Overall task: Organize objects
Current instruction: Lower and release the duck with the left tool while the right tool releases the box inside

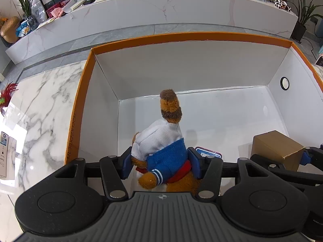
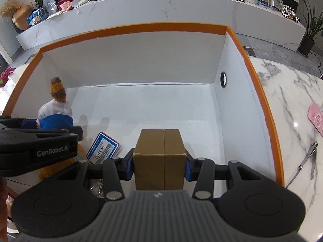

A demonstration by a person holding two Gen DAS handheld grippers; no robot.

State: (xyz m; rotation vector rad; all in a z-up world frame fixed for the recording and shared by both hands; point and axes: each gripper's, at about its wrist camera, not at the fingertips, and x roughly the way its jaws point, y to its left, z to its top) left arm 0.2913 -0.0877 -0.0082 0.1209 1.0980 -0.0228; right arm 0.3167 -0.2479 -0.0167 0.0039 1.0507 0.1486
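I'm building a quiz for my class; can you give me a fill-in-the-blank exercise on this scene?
1. The left gripper is shut on the ____.
2. The right gripper is shut on a brown ____ box.
3. The storage box has a rim coloured ____.
4. The barcode card lies ____ the storage box.

Missing words: plush toy; cardboard; orange; inside

Your counter (image 2: pixel 286 92): white marble, grey veins. Orange-rimmed white box (image 2: pixel 260 92) sits on it. Right of box you have pink card (image 2: pixel 317 119) and metal tongs (image 2: pixel 304 161) lying on marble. Left of box: white leaflet (image 1: pixel 6 155) at counter edge, red feathery item (image 1: pixel 8 94) beyond it.
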